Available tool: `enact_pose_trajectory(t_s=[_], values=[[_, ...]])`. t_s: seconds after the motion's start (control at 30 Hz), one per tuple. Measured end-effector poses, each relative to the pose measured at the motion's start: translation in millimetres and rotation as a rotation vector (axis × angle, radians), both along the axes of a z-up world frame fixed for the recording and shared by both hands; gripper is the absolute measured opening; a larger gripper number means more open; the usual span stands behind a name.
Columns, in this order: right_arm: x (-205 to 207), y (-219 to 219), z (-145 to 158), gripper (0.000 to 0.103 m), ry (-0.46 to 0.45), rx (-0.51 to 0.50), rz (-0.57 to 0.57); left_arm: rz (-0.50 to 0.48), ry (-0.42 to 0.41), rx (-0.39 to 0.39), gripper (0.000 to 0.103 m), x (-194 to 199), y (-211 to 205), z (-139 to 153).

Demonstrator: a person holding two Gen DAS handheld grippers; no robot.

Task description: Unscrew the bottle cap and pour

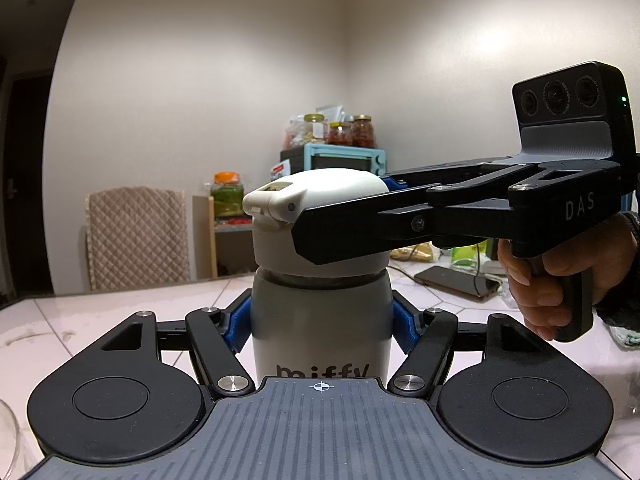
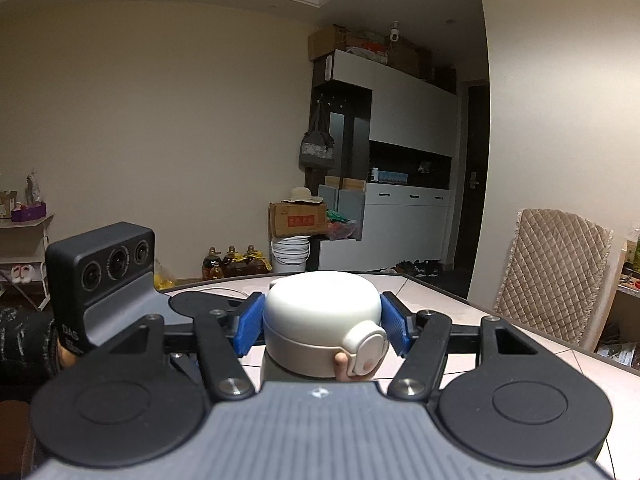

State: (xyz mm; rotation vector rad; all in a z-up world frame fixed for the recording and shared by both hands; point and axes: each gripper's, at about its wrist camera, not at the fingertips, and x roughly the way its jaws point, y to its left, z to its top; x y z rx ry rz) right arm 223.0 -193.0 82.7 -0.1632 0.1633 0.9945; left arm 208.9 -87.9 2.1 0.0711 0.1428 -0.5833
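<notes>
1. left gripper pinching the grey body of the bottle low down, blue pads flat against both sides; bottle upright on the table.
2. right gripper clamped across the white cap, 1 blue pad on each flank, reaching in from the side at cap height.
3. cap's flip latch facing the right wrist camera; better left alone, with the grip kept on the round shell above the seam.
4. hard, smooth, rigid bottle, likely slippery under the pads; probably fairly heavy if full, though the fill level cannot be seen.
5. table edge well behind the bottle, with a quilted chair beyond it.
6. phone and cable on the tabletop on the right-hand side, near the hand holding the right gripper's grip.
7. curved glass rim at the lower left, perhaps the pouring vessel; too little in view to be sure.
</notes>
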Motion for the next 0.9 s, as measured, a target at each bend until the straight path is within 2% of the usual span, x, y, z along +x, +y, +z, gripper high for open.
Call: enact_pose_trajectory(t_s=[0.07, 0.17, 0.2, 0.27, 0.43, 0.53, 0.67, 0.9], values=[[-2, 2, 1, 0.066, -0.005, -0.001, -0.017, 0.0, 0.001, 0.0, 0.072, 1, 0, 0], [-13, 7, 2, 0.087, -0.013, -0.006, -0.055, 0.0, 0.0, 0.002, 0.072, 1, 0, 1], [-16, 8, 3, 0.088, -0.019, -0.004, -0.08, 0.001, 0.0, 0.0, 0.072, 0, 0, 0], [-23, 9, 5, 0.088, -0.023, 0.011, -0.126, 0.002, 0.001, -0.001, 0.072, -1, 0, 0], [-42, 19, 8, 0.088, -0.016, 0.064, -0.346, 0.001, 0.001, 0.0, 0.072, -3, 1, 0], [-53, 28, 6, 0.088, -0.03, 0.065, -0.413, 0.001, 0.001, 0.0, 0.072, -4, 0, 0], [-55, 40, 3, 0.088, -0.057, 0.05, -0.474, 0.001, 0.002, 0.0, 0.072, -6, 0, 1], [-44, 49, -8, 0.088, -0.049, 0.026, -0.506, 0.001, 0.002, -0.001, 0.072, -8, -1, 0]])
